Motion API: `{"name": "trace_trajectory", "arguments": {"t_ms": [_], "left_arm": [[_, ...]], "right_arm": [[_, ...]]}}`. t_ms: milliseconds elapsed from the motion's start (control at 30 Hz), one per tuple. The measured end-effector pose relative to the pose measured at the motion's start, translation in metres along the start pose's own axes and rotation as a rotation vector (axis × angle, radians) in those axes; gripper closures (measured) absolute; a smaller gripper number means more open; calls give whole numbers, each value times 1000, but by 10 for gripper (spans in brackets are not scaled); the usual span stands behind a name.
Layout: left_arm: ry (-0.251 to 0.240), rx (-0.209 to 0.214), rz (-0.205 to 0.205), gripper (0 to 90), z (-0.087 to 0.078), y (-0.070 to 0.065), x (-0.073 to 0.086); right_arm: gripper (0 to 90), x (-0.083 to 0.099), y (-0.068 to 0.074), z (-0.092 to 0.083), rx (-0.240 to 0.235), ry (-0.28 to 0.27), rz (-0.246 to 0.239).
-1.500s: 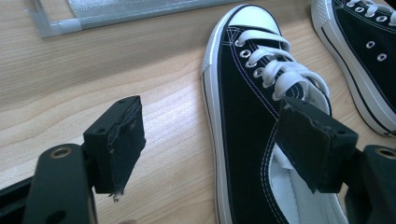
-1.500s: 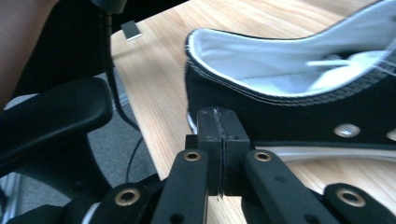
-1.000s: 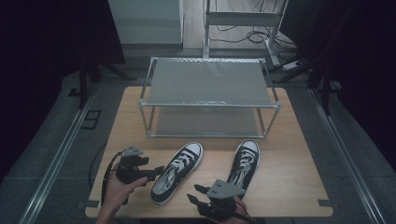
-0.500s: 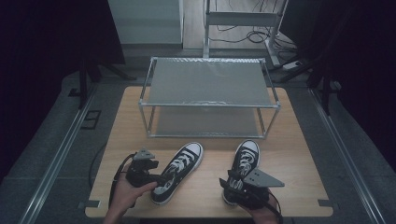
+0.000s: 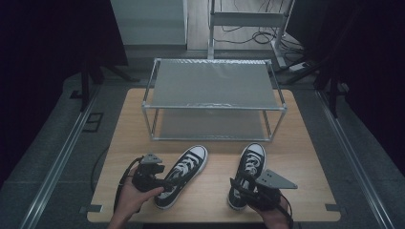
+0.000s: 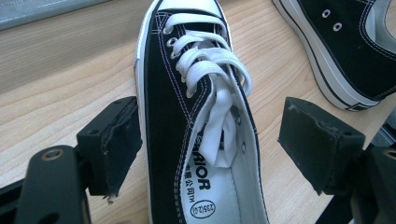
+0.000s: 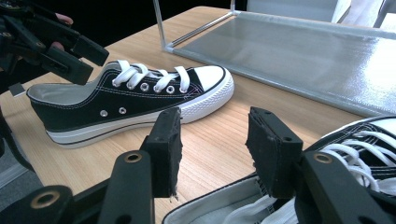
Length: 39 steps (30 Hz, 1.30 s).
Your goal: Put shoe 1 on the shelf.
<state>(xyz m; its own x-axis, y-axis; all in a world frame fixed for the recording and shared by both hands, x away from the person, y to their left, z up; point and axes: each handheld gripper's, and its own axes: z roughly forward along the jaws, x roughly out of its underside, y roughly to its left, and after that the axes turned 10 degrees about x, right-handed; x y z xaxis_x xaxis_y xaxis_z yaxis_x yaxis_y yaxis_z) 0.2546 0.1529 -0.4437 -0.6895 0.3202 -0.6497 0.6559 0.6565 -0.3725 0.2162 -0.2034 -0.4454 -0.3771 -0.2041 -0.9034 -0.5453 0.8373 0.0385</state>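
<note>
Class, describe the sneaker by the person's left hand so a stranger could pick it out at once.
Start at the metal two-shelf rack on the wooden table. In front of it lie two black, white-laced sneakers. Yours is the left sneaker: it lies slanted, toe towards the rack's middle, while its neighbour points almost straight at the rack.

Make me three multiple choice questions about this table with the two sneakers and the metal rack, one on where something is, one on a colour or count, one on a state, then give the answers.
1. Where do the two sneakers lie?
A. On the rack's top shelf
B. On the table in front of the rack
C. On the floor

2. What colour are the laces?
A. White
B. Red
C. Black

3. How is the left gripper?
A. Clamped on a lace
B. Jaws open astride the left sneaker
C. Lying on the rack

Answers:
1 B: the left sneaker and right sneaker rest on the table, before the rack.
2 A: white laces on black canvas.
3 B: the left gripper has a jaw on either side of the sneaker, neither pressing it.
</note>
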Motion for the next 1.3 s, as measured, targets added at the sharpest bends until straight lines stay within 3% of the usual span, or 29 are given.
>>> {"name": "trace_trajectory", "arguments": {"t_ms": [233, 633, 900, 1300], "left_arm": [[35, -5, -2, 203, 9, -3, -2], [135, -20, 21, 173, 29, -14, -12], [188, -41, 21, 155, 36, -13, -19], [303, -114, 18, 145, 54, -6, -29]], "right_arm": [[549, -1, -5, -1, 12, -3, 7], [549, -1, -6, -2, 12, 4, 12], [549, -1, -6, -2, 15, 7, 14], [548, 0, -4, 0, 12, 15, 13]]}}
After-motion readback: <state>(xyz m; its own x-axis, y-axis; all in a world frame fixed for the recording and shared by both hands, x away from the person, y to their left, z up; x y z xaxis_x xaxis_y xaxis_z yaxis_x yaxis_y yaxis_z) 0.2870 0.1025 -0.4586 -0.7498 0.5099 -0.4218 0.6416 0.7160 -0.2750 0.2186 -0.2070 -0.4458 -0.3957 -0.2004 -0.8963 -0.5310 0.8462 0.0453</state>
